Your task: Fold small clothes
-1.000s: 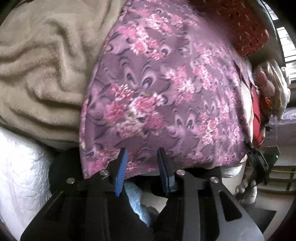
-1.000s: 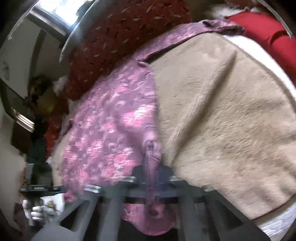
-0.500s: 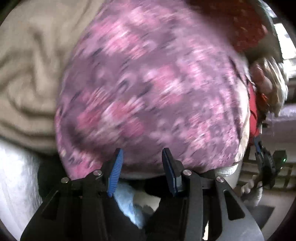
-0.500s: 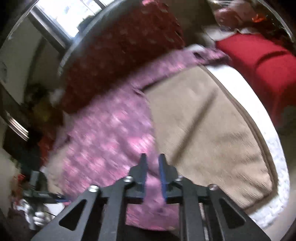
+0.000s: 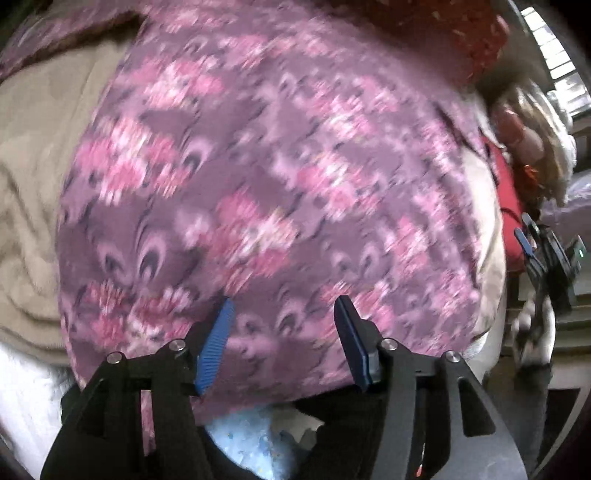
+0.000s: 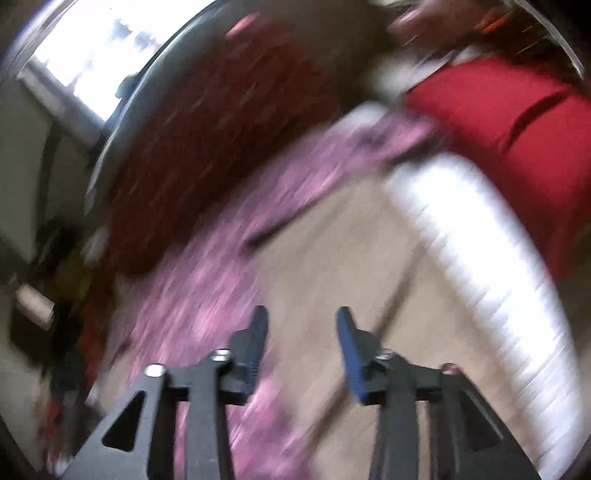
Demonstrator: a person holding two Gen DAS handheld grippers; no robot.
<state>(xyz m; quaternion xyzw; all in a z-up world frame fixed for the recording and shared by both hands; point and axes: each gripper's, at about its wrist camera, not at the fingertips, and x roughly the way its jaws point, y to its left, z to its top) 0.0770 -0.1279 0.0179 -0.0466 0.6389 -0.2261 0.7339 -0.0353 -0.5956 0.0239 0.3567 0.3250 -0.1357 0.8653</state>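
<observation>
purple cloth with a pink floral print, the small garment (image 5: 266,177), lay spread across a tan blanket (image 5: 29,177) on the bed and filled the middle of the left wrist view, its near hem drooping over the bed's edge at the bottom of the frame. in the right wrist view it ran as a blurred band from lower left toward upper centre (image 6: 207,295), with one narrow strip reaching to the upper right.

it looked thin, soft and light, a judgement from how it draped and followed the blanket's folds; it would likely slump and slide rather than hold a crease, and a hold at a hem corner or along the near edge should carry it better than a pinch in the middle of the panel.

the left gripper (image 5: 282,332) stood released, jaws wide apart, just over the garment's near hem at lower centre with nothing between them. the right gripper (image 6: 301,339) was also released and empty, jaws apart, above the line where garment met blanket; it appeared small at the right edge of the left view (image 5: 539,251).

beyond the blanket a white quilted mattress (image 6: 480,258) showed, a dark red patterned pillow (image 5: 424,33) sat at the top, and red fabric (image 6: 517,122) lay at upper right.
</observation>
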